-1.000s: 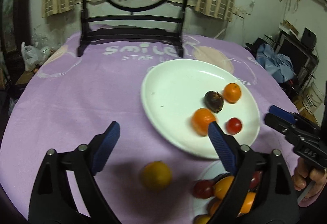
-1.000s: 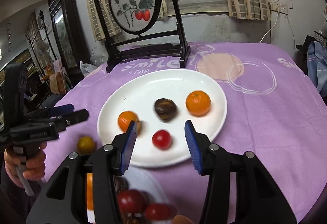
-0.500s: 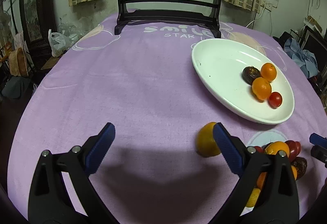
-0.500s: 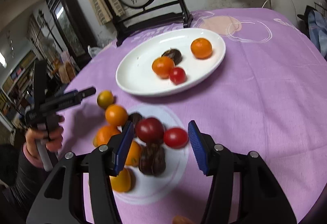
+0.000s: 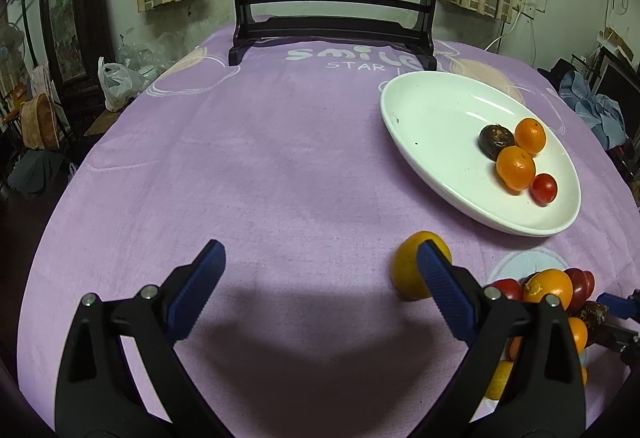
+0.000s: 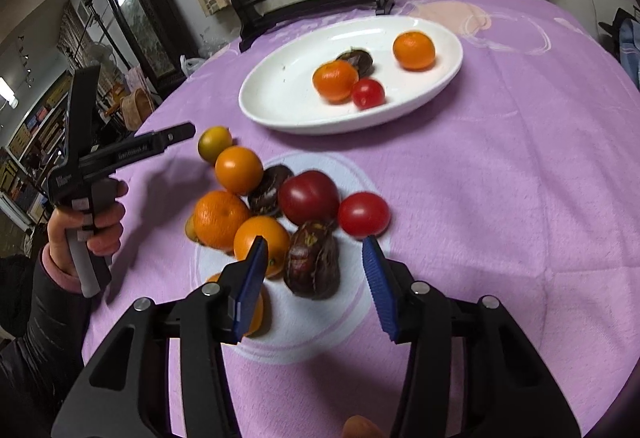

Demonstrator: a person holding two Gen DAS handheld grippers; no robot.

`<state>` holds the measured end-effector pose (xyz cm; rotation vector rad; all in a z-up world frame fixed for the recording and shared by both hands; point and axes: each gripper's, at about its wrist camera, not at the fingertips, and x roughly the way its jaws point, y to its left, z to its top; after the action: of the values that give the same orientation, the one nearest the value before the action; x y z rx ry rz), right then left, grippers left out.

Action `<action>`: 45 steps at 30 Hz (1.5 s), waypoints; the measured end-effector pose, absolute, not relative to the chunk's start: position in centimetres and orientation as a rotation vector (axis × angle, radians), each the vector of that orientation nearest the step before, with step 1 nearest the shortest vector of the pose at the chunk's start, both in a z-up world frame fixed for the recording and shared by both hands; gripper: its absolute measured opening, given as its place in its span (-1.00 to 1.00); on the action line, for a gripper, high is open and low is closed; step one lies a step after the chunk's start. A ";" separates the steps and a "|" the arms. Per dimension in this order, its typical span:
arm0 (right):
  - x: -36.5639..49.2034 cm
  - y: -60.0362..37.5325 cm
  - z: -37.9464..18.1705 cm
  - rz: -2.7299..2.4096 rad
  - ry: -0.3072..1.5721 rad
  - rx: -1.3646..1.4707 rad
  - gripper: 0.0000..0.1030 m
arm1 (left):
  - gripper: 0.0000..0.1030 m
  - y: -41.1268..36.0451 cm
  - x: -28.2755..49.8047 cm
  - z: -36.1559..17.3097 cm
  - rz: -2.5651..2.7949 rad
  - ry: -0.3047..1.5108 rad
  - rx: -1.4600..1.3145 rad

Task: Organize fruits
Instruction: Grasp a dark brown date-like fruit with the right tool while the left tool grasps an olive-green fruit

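On the purple-clothed surface (image 6: 500, 166), a white plate (image 6: 280, 98) sits toward the far edge, near a dark wooden stand (image 5: 332, 30), and already carries four pieces: two oranges, a small tomato and a dark fruit. Nearer the front edge lies a loose heap of fruit (image 6: 280, 206), oranges, tomatoes and dark fruits touching one another, with one yellowish fruit (image 5: 412, 266) a little apart on the heap's far-left side.

The right tool (image 6: 316, 278) hangs over the heap with its jaws apart; they have just been closing a little, and a dark wrinkled fruit (image 6: 312, 262) lies between them with no pad pressing on it. The left tool (image 5: 316, 286) stands wide apart above bare cloth, holding nothing, the yellowish fruit just behind its right finger.

The likeliest trouble is crowding. An orange (image 6: 260, 244) touches the dark fruit on one side and a red tomato (image 6: 363, 214) sits near the other, so a closing pad may catch a neighbour, shove it and set round pieces rolling toward the edge. The dark fruit looks soft and uneven, so a hard squeeze may bruise it and a light one may let it slip during the carry. The plate is shallow, and a drop from height could knock the pieces already there over its rim. The two tools also work close together and could collide.
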<state>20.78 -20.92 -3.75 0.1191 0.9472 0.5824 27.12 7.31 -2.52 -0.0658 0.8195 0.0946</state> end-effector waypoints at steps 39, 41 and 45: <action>21.2 -24.2 -3.0 0.603 0.920 0.327 -0.55 | 0.14 1.3 26.4 -3.4 -0.167 0.760 0.150; 21.1 -24.1 -3.0 0.603 0.921 0.324 -0.55 | 0.09 1.0 26.9 -3.8 -0.236 0.805 0.111; 21.1 -24.1 -3.1 0.599 0.925 0.321 -0.55 | 0.07 0.7 27.8 -4.4 -0.264 0.830 0.089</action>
<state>21.07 -24.13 -3.11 0.3207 0.9255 0.5989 27.76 0.66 -4.42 0.0888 0.8299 -0.2637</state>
